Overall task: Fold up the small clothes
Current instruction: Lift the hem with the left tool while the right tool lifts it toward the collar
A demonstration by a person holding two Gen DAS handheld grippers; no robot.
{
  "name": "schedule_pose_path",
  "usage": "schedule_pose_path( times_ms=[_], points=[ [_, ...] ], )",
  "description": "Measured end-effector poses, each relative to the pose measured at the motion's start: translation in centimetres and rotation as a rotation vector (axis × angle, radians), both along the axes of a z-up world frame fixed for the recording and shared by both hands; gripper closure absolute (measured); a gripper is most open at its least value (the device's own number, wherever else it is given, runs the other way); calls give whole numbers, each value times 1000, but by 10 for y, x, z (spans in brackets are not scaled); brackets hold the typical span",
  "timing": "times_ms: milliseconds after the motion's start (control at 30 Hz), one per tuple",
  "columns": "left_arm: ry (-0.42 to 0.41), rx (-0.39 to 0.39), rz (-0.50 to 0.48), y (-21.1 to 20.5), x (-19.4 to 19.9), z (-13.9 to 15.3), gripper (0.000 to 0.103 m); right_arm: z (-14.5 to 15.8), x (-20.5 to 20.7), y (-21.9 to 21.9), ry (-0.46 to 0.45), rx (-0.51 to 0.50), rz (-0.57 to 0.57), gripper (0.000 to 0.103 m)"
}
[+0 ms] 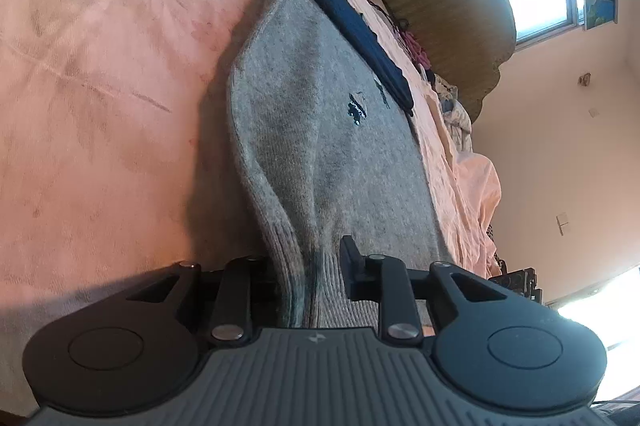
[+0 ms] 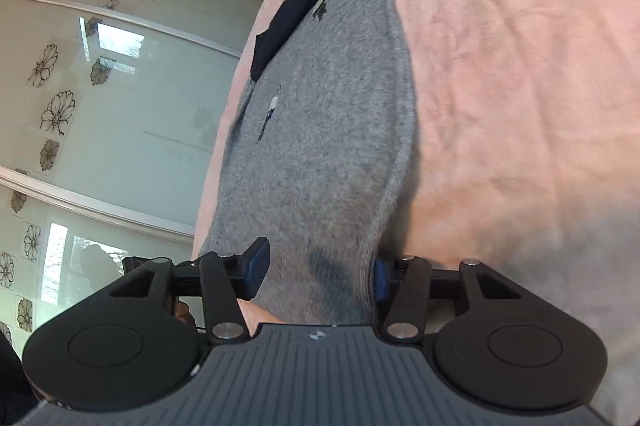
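The grey knitted sock (image 1: 320, 146) is laid flat on the pink bed sheet (image 1: 100, 66), unfolded (a dark cloth beside it), between the slightly parted left tool (image 1: 310, 274) and right tool (image 2: 318, 272), neither gripping it.

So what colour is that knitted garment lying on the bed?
Heathered grey garment, with a small dark emblem; clearest in the right wrist view.

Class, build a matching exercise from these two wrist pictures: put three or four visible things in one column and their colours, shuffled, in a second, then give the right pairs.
Things:
1. sock
2. bedsheet
3. folded cloth along the sock's far edge
4. pads of the right gripper

Colours:
A. pink
B. blue
C. grey
D. dark navy

Pairs: 1-C, 2-A, 3-D, 4-B
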State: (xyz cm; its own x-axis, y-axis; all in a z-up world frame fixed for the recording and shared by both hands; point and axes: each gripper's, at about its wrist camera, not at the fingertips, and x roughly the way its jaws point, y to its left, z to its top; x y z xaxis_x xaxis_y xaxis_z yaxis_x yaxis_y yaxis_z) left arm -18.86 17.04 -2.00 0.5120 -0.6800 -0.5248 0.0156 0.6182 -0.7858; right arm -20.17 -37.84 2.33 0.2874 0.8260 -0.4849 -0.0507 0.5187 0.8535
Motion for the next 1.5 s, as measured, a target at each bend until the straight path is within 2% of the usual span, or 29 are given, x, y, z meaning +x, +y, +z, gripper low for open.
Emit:
schedule_pose_path(
  times_ms=[33, 100, 200, 267, 400, 533, 633, 700, 767, 867, 933, 1033, 1100, 1233, 1400, 1500],
  points=[
    [-21, 28, -3, -2, -2, 5, 97, -3, 2, 7, 18, -26, 34, 91],
    [-88, 59, -20, -7, -9, 19, 98, 0, -5, 15, -32, -34, 73, 92],
    [-194, 44, -61, -10, -21, 46, 98, 17, -13, 16, -92, -64, 88, 92],
    [-217, 51, -79, -8, -26, 55, 98, 26, -20, 15, -112, -74, 118, 92],
    [-193, 62, -67, 5, -37, 53, 98, 30, -32, 6, -93, -103, 120, 93],
    [-172, 41, -77, 14, -54, 50, 98, 33, -49, -5, -92, -55, 115, 93],
    [-129, 42, -93, 16, -68, 38, 98, 30, -68, -4, -52, -46, 142, 93],
    [-91, 31, -80, 20, -69, 28, 98, 23, -79, -9, -11, -33, 129, 93],
    [-108, 18, -69, 20, -60, 31, 98, 23, -83, -12, -14, 0, 95, 93],
    [-204, -5, -70, 14, -31, 53, 98, 43, -72, -6, -100, 55, 86, 92],
    [-265, -24, -61, 11, -1, 69, 98, 61, -47, -5, -183, 75, 84, 92],
    [-316, -52, -16, 4, 55, 83, 98, 81, 6, -11, -283, 114, 15, 92],
    [-309, -63, 32, 0, 101, 86, 98, 85, 50, -20, -314, 144, -74, 92],
    [-299, -7, 82, -13, 184, 91, 98, 72, 141, -36, -264, 195, -278, 92],
    [-275, 70, 128, -24, 274, 93, 98, 53, 230, -36, -184, 155, -376, 92],
    [-208, 75, 180, -24, 320, 79, 98, 34, 271, -32, -115, 148, -428, 92]
  ],
)
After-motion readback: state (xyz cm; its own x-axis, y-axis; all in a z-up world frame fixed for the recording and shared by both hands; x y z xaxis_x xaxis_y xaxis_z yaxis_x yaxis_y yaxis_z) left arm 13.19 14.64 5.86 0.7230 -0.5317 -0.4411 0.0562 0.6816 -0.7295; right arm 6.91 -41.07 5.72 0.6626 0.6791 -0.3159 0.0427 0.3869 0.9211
